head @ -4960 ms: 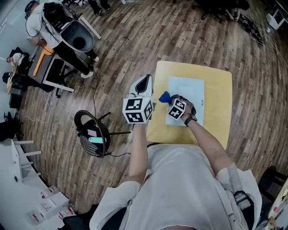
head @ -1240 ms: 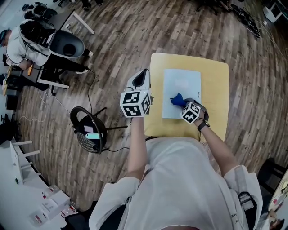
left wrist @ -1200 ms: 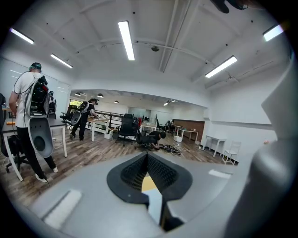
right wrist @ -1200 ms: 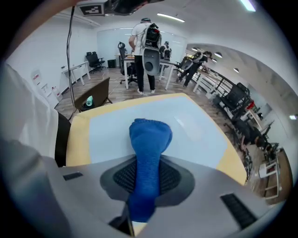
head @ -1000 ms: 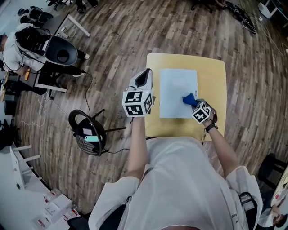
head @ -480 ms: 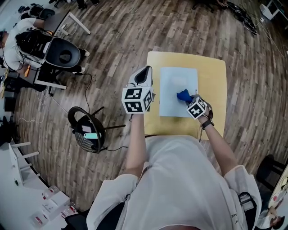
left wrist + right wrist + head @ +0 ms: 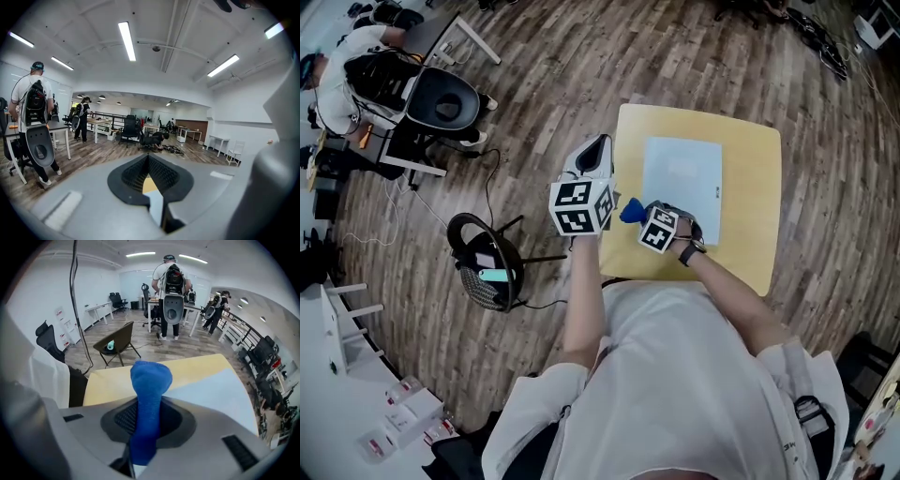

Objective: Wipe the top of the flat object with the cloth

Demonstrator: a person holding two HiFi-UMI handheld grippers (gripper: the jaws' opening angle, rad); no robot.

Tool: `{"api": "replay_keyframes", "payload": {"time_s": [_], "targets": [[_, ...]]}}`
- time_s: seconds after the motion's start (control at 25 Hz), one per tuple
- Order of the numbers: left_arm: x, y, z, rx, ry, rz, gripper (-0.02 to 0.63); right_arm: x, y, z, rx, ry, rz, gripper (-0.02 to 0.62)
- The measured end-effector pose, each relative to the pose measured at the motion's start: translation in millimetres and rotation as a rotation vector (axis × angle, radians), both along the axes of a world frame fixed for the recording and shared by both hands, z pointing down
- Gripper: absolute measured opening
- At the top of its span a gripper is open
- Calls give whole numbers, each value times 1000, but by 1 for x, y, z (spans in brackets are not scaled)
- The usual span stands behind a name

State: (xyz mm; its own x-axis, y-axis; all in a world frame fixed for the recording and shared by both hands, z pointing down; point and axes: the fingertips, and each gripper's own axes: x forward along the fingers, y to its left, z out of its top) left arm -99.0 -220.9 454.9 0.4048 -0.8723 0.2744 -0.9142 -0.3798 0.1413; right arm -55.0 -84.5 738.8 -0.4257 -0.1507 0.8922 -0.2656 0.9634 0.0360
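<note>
Leftward since a moment ago, my right gripper [image 7: 641, 217] has carried the blue cloth [image 7: 629, 210] off the white sheet [image 7: 682, 178] onto bare yellow table [image 7: 750, 216] near its left edge, fingers [image 7: 123, 419] clenched on the cloth. My left gripper [image 7: 600, 150] hovers alongside, fingers closed on nothing.

Open-plan office: brown wood-plank floor [image 7: 562, 84], long white ceiling strip lights [image 7: 126, 40], black swivel chairs [image 7: 130, 127], white desks [image 7: 219, 139].

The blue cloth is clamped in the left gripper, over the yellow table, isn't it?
Not the left: the right gripper view shows the blue cloth clamped in the right gripper, over the yellow table. The left gripper holds nothing.
</note>
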Motion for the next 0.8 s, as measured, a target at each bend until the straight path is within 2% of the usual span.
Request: {"api": "replay_keyframes", "payload": {"time_s": [0.2, 0.6, 0.8], "targets": [[0, 0, 5, -7, 2, 5, 11, 37, -3, 3, -23, -21, 105, 75], [23, -7, 10, -15, 23, 57, 11, 201, 26, 7, -57, 90, 390, 75], [41, -6, 10, -16, 23, 89, 11, 226, 30, 6, -61, 77, 484, 75]]}}
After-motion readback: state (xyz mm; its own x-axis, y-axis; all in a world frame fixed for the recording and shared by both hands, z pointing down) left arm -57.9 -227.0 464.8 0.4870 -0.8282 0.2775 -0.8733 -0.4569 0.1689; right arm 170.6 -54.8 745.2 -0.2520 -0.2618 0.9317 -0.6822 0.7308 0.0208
